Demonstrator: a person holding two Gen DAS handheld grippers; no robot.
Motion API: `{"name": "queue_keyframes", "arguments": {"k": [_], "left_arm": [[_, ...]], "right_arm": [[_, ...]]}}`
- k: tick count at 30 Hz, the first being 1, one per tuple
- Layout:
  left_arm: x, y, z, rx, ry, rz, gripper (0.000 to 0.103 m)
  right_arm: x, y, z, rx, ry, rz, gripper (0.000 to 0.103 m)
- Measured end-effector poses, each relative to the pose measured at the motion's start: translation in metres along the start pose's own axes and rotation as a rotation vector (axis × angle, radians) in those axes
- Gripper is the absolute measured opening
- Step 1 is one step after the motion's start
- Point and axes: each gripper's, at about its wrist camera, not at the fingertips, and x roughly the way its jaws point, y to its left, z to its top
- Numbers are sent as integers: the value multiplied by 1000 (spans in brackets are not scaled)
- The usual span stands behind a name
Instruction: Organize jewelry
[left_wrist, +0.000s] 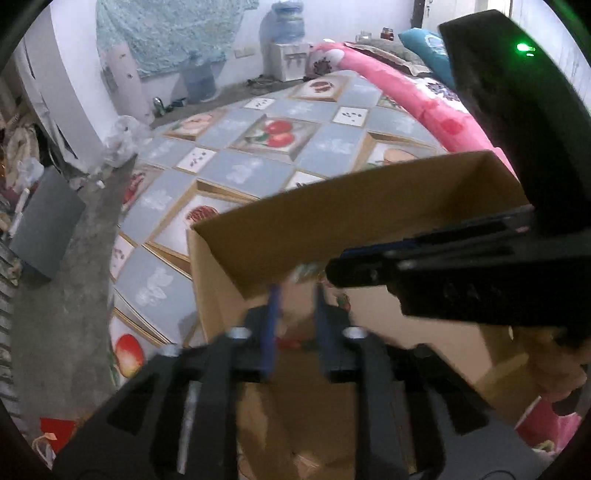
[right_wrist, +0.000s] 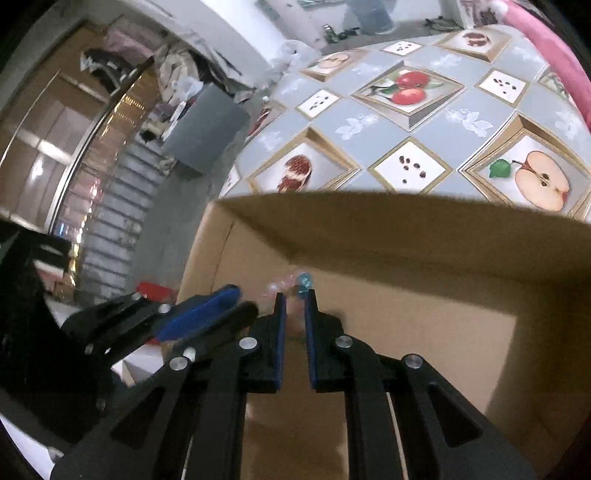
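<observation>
The small blue-beaded jewelry piece (right_wrist: 303, 283) sits at the tips of the right gripper (right_wrist: 294, 295), just above the floor of the open brown cardboard box (right_wrist: 369, 236) and near its far wall. The jaws are nearly closed, leaving only a thin gap, and seem to pinch it; blur hides the rest of the piece.

The left gripper (left_wrist: 295, 295) hangs over the same box at its left side with its jaws partly open. I cannot make out anything between them.

To place the piece well, I would lower the right gripper close to the box floor before letting go so the bead does not bounce or roll. The left gripper should stay out of the way. The box rests on the counter with the fruit-print cloth (right_wrist: 424, 122).
</observation>
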Motion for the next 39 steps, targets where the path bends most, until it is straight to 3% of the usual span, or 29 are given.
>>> {"name": "queue_keyframes", "arguments": {"k": [5,8,12,15,18,21,27,32,39], "left_arm": [[-34,4,-8,-31,-115,14,50],[-69,6,-23,-54,-191,5,61],[-127,6,-63,-76,-305,24,80],[-151,1,-94,-80,-339,34,85],[-160,-6,-129,-95,-336,27,88],[-148,-19,-159,-92,-289,34,88],[-81,-40,-208,-85,-125,44,88],[-44,-47,-224,-46,-48,79,88],[-29,-40,-229,-21,-25,45,90]], "right_arm": [[-30,1,-8,-23,-107,53,11],[-76,9,-33,-75,-226,86,11],[-155,22,-103,-220,-418,78,13],[-200,27,-171,-318,-561,23,25],[-216,25,-225,-360,-628,-52,34],[-203,15,-262,-338,-589,-134,38],[-127,-19,-290,-198,-353,-140,41],[-77,-3,-289,-356,-237,-248,46],[-40,13,-266,-571,-161,-302,52]]}}
